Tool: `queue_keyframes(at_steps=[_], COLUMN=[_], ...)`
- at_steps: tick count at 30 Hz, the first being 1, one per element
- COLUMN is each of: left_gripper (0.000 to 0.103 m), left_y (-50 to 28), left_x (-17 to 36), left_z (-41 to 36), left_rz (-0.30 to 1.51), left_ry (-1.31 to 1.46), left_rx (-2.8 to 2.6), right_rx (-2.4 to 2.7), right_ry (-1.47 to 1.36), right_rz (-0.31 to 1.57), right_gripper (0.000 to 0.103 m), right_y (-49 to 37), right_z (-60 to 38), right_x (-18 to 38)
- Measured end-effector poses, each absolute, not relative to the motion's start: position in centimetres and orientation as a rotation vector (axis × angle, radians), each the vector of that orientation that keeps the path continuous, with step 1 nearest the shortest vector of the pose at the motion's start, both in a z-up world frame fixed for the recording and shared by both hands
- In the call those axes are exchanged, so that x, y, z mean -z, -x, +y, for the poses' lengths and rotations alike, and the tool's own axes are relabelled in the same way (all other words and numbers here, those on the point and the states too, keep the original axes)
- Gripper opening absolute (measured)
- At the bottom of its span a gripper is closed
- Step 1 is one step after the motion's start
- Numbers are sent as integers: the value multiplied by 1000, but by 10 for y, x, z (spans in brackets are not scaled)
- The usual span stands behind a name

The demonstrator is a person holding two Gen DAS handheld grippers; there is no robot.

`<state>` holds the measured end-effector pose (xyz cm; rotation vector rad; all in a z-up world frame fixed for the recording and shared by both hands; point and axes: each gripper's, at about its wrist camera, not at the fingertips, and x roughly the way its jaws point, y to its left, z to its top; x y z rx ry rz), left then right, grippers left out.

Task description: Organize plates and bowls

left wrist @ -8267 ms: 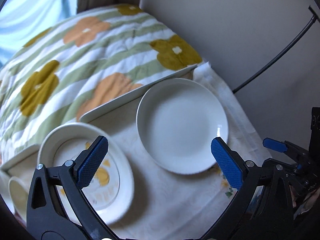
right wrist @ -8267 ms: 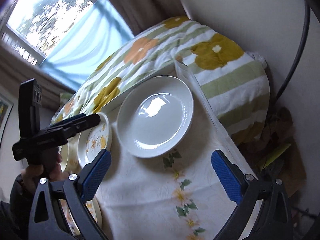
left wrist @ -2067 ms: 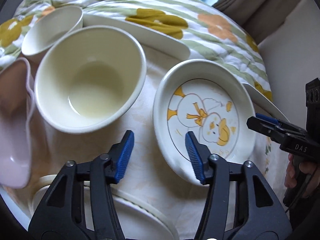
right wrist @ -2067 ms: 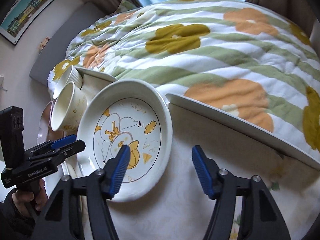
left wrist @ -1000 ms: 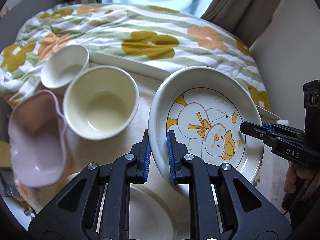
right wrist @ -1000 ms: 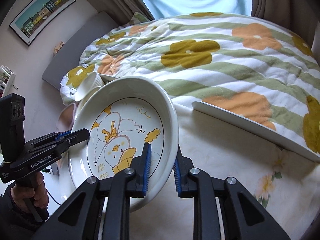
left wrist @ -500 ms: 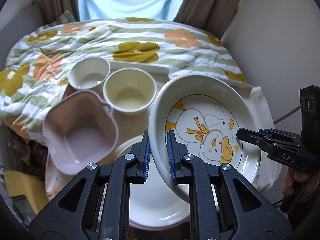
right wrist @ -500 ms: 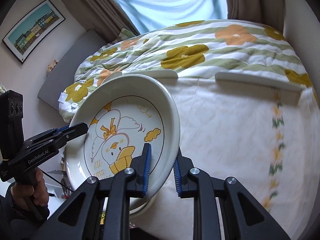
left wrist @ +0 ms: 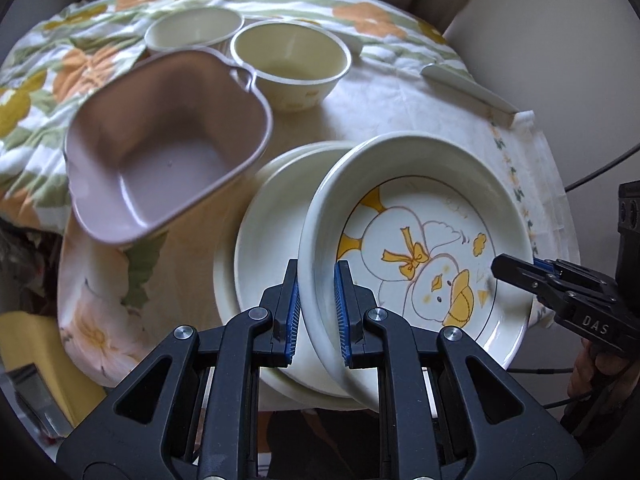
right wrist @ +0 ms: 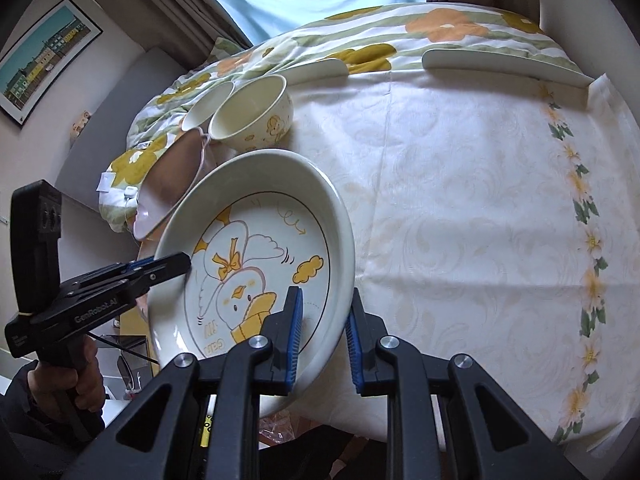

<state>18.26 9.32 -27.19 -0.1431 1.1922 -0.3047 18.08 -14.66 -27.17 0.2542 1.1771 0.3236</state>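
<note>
A deep white duck-print plate (left wrist: 424, 236) is held in the air by both grippers. My left gripper (left wrist: 317, 312) is shut on its left rim. My right gripper (right wrist: 323, 334) is shut on its right rim and shows in the left wrist view (left wrist: 532, 276). The duck plate (right wrist: 256, 264) hangs tilted above a stack of white plates (left wrist: 268, 248) at the table's near edge. A pink squarish bowl (left wrist: 160, 148), a cream bowl (left wrist: 290, 64) and a small cream bowl (left wrist: 194, 32) stand behind the stack.
The table carries a white floral cloth (right wrist: 480, 208). Two white raised rim pieces (right wrist: 504, 68) run along its far edge. A flowered quilt (right wrist: 400, 32) lies beyond. The cloth to the right of the plate is bare.
Both grippers have carried the duck plate lower and nearer, over the stack of white plates. The bowls now sit further up in the left wrist view.
</note>
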Motion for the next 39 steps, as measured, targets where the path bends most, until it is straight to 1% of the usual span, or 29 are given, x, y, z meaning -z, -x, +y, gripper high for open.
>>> queue_keyframes(at_steps=[5,12,18,21,29,39], left_gripper=[13,15,15,18,17,17], left_y=[-184,-186,-180,-174,-165,-167], left_x=[289,296,293,291,287,286], left_z=[95,92,75,64,57,62], left_rz=[1208,1208,1162,1120,1055,1065], left_ry=[137,98,-67,-191,-342,-313], left_rx=[291,272,239,216,175,170], right_rx=[-311,-317,-322,-328,-326,-305], right_ry=[-238,-199,-164,-146,-34,19], right_rz=[1184,1175,1165,1157,1135,1127], right_gripper=[19,19,19,19,19,19], right_y=[-182,-183,-183,-183,-180,-183], right_z=[-140,-135,-131,-130,-118,-109], right_x=[283,283,281,281,281,284])
